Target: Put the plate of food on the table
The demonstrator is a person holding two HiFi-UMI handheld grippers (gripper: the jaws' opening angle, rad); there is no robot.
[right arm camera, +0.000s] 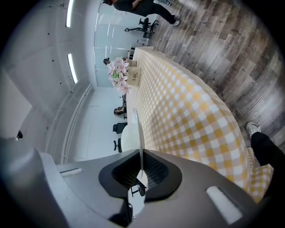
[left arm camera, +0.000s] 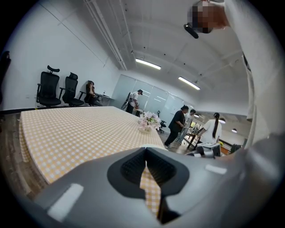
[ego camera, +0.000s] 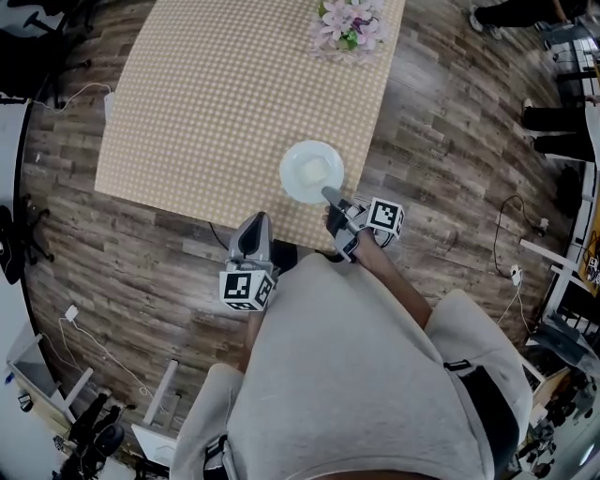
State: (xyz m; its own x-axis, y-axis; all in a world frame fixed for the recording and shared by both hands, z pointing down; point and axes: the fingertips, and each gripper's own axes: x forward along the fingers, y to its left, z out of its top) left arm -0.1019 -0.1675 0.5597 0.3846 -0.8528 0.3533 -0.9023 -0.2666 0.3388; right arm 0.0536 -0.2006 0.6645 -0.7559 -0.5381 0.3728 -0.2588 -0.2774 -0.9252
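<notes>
A: Item one, the plate [ego camera: 292, 183]. Where is it listed?

B: At the near edge of the table [ego camera: 216, 103], towards the near right corner. A pale portion of food [ego camera: 313, 172] is carried in its middle. Whether its base rests on the cloth cannot be told.

A: How is it held?

B: Its near rim is clamped by the right gripper [ego camera: 331, 197]. In the right gripper view the jaws are seen drawn narrow on the thin white rim, which runs edge-on between the pads.

A: Item two, the left gripper [ego camera: 254, 223]?

B: It is placed just off the table's near edge, to the left of the plate and apart from it. In the left gripper view its jaws are seen pressed together, and nothing is held between them. Only checked cloth is seen past their tips.

A: Other items on the table?

B: A bunch of pink flowers [ego camera: 349, 23] is set at the far edge, towards the far right corner, well apart from the plate. The top is covered by a yellow-and-white checked cloth.

A: Surroundings?

B: A wood-plank floor [ego camera: 141, 272] is recorded around the table. Black chairs [left arm camera: 49, 89] are noted against the wall beyond the table in the left gripper view, and standing people [left arm camera: 178, 124] are noted past the flowers.
</notes>
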